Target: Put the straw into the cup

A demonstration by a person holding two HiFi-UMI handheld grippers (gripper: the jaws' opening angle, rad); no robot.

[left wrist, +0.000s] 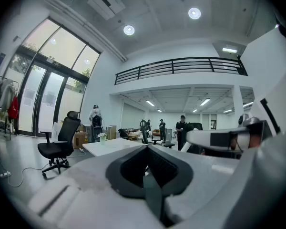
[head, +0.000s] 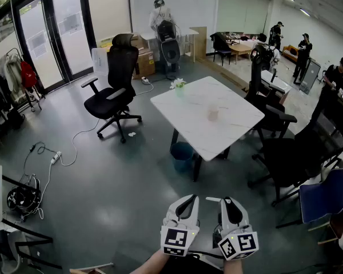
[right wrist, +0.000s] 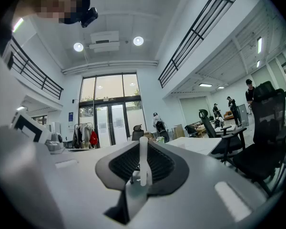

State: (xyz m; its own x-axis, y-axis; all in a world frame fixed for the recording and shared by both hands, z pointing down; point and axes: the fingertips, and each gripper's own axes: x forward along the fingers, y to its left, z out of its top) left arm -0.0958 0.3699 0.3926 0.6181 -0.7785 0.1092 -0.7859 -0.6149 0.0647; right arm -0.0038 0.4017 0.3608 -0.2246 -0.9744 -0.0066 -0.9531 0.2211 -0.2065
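Nearest the camera, the left tongs are clenched on nothing, side by side with the right tongs. The right pair grasps a white straw, whose end juts toward the left pair. Farther off across the grey floor, the cup stands on the white desk, well apart from the straw. A small potted plant sits at the desk's far corner.

White marble table, black office chair, blue bin beneath
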